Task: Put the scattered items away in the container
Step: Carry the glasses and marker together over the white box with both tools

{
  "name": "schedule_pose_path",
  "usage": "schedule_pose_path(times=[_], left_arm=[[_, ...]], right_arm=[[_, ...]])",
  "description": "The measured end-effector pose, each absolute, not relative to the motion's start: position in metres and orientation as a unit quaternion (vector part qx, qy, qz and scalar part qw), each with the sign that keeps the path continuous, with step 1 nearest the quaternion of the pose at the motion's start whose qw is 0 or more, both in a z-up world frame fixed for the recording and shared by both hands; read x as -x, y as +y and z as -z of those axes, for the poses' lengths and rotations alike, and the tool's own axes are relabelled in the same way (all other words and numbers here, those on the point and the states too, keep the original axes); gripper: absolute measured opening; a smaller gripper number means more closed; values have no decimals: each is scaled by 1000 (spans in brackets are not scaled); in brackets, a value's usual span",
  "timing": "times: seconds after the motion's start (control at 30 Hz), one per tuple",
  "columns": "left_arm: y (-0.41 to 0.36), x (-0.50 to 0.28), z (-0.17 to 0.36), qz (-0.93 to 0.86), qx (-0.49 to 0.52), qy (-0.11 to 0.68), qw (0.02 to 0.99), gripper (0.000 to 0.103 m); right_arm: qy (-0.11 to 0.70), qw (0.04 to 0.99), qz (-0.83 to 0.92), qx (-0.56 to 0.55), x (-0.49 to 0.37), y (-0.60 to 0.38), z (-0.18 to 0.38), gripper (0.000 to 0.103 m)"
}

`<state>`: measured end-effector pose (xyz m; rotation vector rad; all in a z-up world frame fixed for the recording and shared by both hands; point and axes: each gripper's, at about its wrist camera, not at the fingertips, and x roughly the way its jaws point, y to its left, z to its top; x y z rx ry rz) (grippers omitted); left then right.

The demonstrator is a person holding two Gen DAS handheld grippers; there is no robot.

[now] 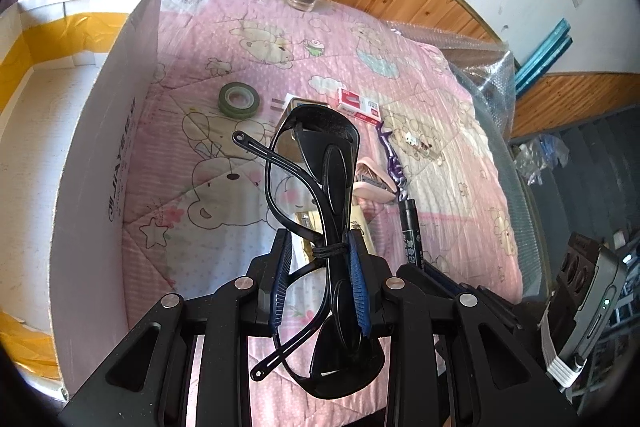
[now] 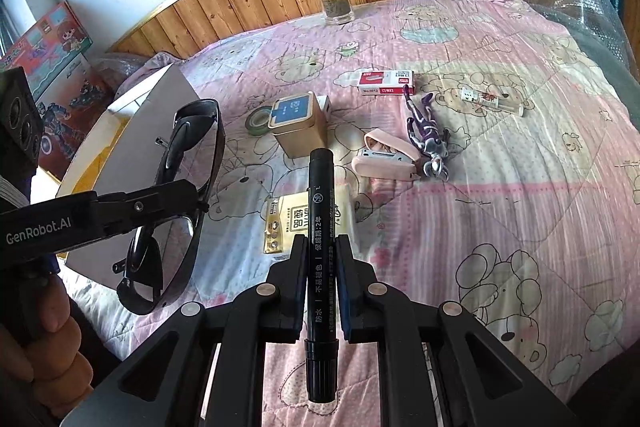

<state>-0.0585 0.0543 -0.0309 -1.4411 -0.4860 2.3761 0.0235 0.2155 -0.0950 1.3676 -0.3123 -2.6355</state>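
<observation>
Black marker (image 2: 320, 267) clamped in right hand-held gripper (image 2: 320, 247), dark glasses (image 1: 320, 227) pinched in left hand-held gripper (image 1: 320, 247), beside white box (image 1: 100, 147)

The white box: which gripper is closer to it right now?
Left. The left gripper, shut on the black glasses, hangs just beside the white box. The right gripper, shut on the black marker, is farther out over the pink quilt.

box (image 1: 100, 155) left, tape (image 1: 239, 99) beside, stapler (image 2: 386, 157) right
</observation>
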Motion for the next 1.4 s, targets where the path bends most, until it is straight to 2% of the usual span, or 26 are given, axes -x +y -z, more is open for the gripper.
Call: schedule_pose_path(times=[0.7,1.4], left_arm=[[-3,37,2,-842,462,-230,158,29],[-81,29,-5,-848,427,-290,122,29]], right_arm=[[-71,131,883,-445,-30,151,52,15],[-35,199,877,-437,-16,69,21,15]])
